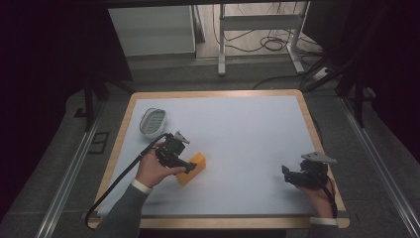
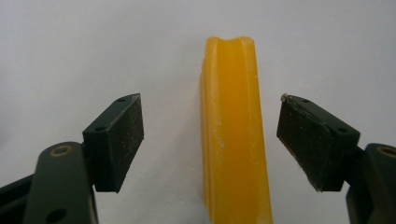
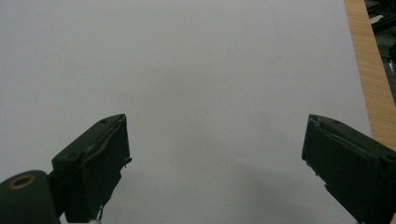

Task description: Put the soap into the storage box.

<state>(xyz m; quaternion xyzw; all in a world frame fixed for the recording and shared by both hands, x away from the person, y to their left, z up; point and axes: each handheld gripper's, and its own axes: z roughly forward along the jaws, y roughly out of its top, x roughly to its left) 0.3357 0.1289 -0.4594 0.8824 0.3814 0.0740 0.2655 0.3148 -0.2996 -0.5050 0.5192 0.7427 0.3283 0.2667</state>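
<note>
Left gripper (image 1: 187,165) sits in the lower left of the high view, its black body over the near end of the yellow, soap-like rectangular block (image 1: 193,168) lying flat on the white table sheet (image 1: 237,134). In the left gripper view that yellow block (image 2: 233,135) runs straight up the middle of the frame, narrow edge towards the camera, a shallow groove along its top, with one black jaw on each side. The jaws straddle it with white sheet showing in both gaps, so the pads are not pressing (close, but clear daylight on either side).

Over to the lower right of the high view: the right gripper (image 1: 289,174) rests low by the near edge of the sheet, held in the person's right hand (image 1: 317,196). In the right gripper view its jaws stand wide apart over bare white sheet (image 3: 210,84), with the wooden table edge (image 3: 366,70) slanting down the upper right of the frame.

Upper left of the sheet in the high view, a small oval pale-grey dish with a ribbed inside (image 1: 152,120) lies well apart from the block. The left gripper's black cable (image 1: 119,181) trails down towards the bottom left of the frame.
</note>
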